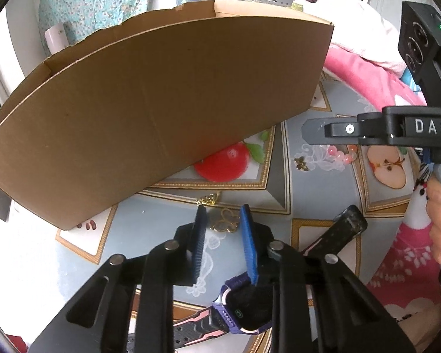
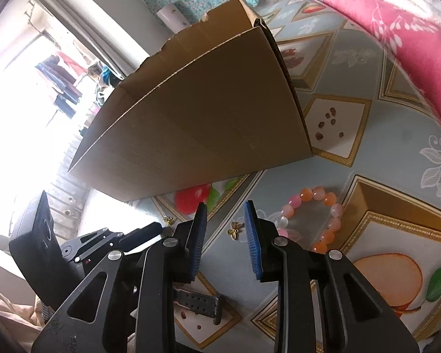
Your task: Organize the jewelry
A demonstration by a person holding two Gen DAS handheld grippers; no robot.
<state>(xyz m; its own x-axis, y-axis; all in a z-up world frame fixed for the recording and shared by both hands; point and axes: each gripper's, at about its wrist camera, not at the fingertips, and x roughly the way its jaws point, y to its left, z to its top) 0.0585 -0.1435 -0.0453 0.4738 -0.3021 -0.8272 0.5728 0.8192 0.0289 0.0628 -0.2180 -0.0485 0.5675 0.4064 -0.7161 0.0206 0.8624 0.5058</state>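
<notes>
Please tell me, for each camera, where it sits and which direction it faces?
Left wrist: on the left gripper, facing down over a gold flower charm toward the cardboard box; a hand holds the right gripper.
Right wrist: on the right gripper, facing down at a butterfly charm and bead bracelet.
Shared: box, bracelet, butterfly charm.

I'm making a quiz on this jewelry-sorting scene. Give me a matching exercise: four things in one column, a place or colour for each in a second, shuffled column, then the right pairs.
Things:
1. bead bracelet
2. cardboard box
3. purple watch
4. small gold butterfly charm

Descriptions:
A. plain brown, standing on the tablecloth behind the jewelry
B. pink and orange, lying right of the right gripper's fingertips
C. lying under the left gripper, near its blue pad
D. lying on the cloth just ahead of the gap between the right gripper's fingers

Pairs: 1-B, 2-A, 3-C, 4-D
</notes>
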